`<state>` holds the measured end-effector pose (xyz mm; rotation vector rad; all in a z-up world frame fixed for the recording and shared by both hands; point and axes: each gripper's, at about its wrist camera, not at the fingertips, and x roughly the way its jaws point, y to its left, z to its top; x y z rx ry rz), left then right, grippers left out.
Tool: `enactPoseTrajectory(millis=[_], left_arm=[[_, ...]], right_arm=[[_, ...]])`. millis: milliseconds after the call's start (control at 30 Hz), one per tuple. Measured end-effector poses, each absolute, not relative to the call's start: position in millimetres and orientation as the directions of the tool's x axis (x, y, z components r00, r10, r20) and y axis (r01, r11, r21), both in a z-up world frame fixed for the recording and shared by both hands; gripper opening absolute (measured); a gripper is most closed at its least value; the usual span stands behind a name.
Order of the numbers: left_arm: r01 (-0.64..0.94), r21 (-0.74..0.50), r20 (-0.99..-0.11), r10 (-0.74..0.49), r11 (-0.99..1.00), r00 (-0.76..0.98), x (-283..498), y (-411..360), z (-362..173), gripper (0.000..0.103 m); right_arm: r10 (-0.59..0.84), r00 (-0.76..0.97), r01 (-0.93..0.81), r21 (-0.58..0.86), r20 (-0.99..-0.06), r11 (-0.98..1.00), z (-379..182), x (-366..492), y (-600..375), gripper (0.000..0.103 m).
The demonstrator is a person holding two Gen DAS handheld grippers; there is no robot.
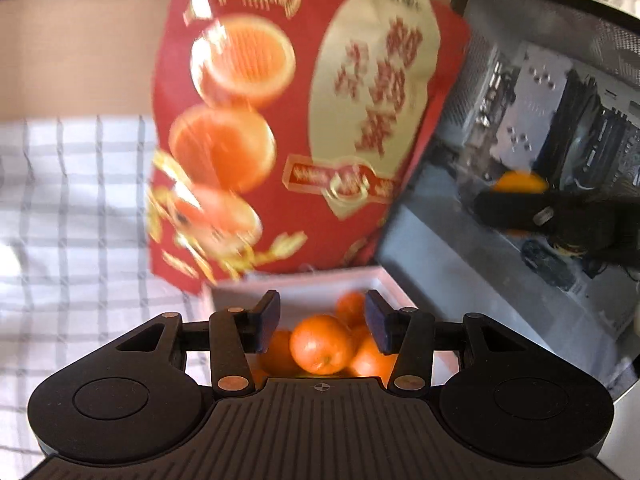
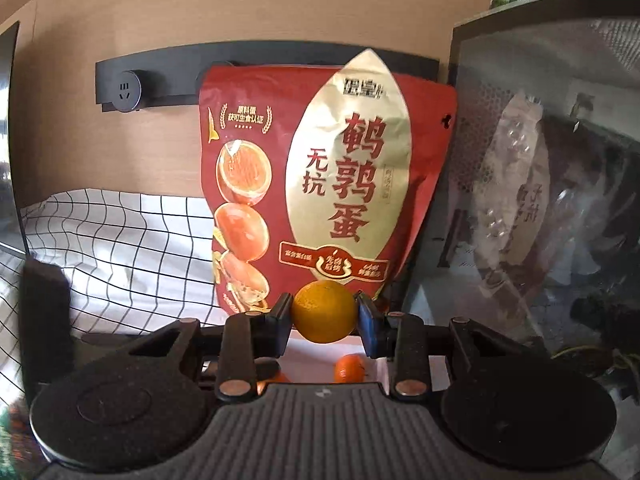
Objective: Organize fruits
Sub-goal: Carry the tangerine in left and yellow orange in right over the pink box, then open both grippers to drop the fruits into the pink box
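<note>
— Behind everything, what do you have?

— Wood-panel wall (image 2: 120, 12) at the back, with a dark socket rail (image 2: 132, 88) that only your right wrist view shows. A white grid-check cloth (image 2: 132, 248) covers the surface on the left in both views. A red quail-egg pouch (image 2: 320, 184) stands upright in the middle, sharp in the right view and smeared by blur in the left. To its right stands a glossy dark-framed appliance (image 2: 540, 200).

— Where are the fruits?

— Your left view looks down into a white box (image 1: 384, 276) just in front of the pouch, with a heap of mandarins (image 1: 322, 344) inside. Your right view shows only a strip of that box and one mandarin on its floor (image 2: 349, 368).

— And your grippers?

— Your left gripper (image 1: 322, 322) tilts down over the box, jaws apart, nothing between the pads; the top mandarin sits below the gap. Your right gripper (image 2: 323, 316) is clamped on a single mandarin (image 2: 324, 312), a pad pressed on either side, held above the box and in front of the pouch's base. In your left view the appliance's glossy front shows a dark gripper with an orange fruit, blurred.
</note>
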<state>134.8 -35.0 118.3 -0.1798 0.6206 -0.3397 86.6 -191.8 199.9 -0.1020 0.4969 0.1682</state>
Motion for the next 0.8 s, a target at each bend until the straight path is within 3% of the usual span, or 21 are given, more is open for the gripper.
enactPoseTrajectory(millis=[233, 333, 367, 533, 700, 800], left_arm=[[0.212, -0.258, -0.529, -0.321, 0.943, 0.786, 139, -6, 122, 0.052], [0.186, -0.260, -0.538, -0.303, 0.947, 0.787, 140, 10, 114, 0.052], [0.176, -0.259, -0.541, -0.294, 0.950, 0.788, 140, 17, 111, 0.052], [0.097, -0.236, -0.551, -0.215, 0.967, 0.806, 134, 65, 97, 0.051], [-0.035, -0.193, -0.537, -0.076, 0.981, 0.840, 121, 132, 102, 0.051], [-0.102, -0.190, -0.546, -0.019, 0.976, 0.837, 116, 175, 104, 0.051]], right_arm=[[0.150, 0.807, -0.165, 0.026, -0.571, 0.986, 180, 133, -189, 0.035], [0.139, 0.806, -0.152, 0.026, -0.575, 0.988, 170, 146, -185, 0.058], [0.134, 0.812, -0.149, 0.020, -0.568, 0.989, 168, 147, -183, 0.061], [0.173, 0.796, -0.180, 0.046, -0.580, 0.983, 162, 146, -178, 0.064], [0.175, 0.801, -0.217, -0.005, -0.572, 0.976, 155, 136, -163, 0.075], [0.199, 0.787, -0.260, -0.023, -0.584, 0.965, 149, 130, -146, 0.075]])
